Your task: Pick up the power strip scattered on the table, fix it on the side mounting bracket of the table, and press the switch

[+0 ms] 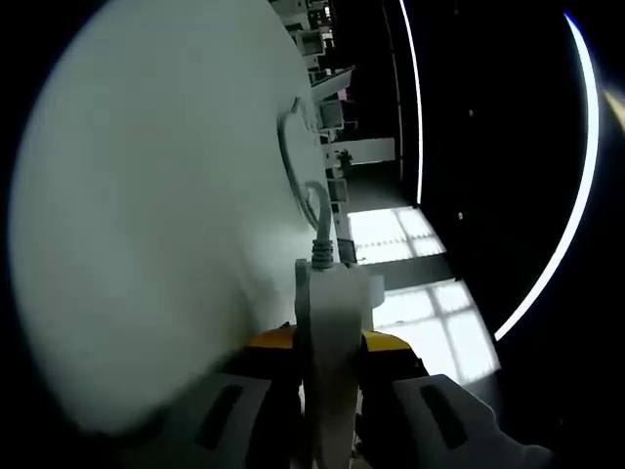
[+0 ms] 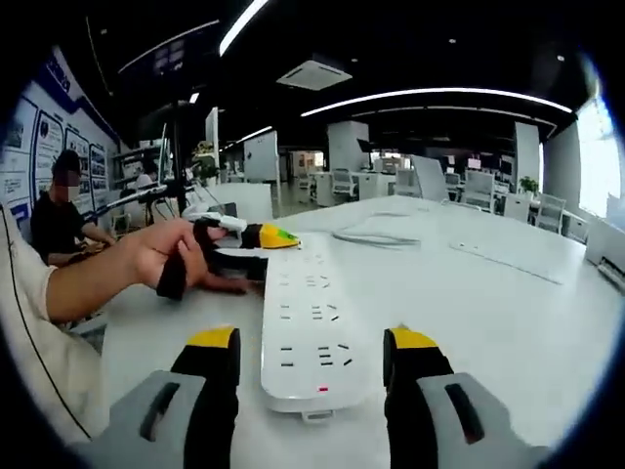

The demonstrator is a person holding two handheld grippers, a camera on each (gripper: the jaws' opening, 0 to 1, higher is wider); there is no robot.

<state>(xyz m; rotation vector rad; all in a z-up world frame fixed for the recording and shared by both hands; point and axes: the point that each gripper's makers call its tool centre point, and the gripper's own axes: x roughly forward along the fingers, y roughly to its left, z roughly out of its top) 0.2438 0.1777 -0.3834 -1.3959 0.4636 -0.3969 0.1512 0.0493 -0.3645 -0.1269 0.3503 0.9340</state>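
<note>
The right gripper (image 2: 314,363) straddles the near end of the white power strip (image 2: 314,322) on the white table (image 2: 508,313), jaws spread wide and clear of both long edges. The strip's long axis runs straight away from this gripper toward the left gripper (image 2: 266,237), which a person's hand (image 2: 171,256) holds at the far end. In the left gripper view, the left gripper (image 1: 332,376) is clamped edge-on around the power strip (image 1: 332,332), though the view is steeply rolled. Beyond, its grey cable (image 1: 314,210) curls across the tabletop (image 1: 146,215). The mounting bracket cannot be made out.
</note>
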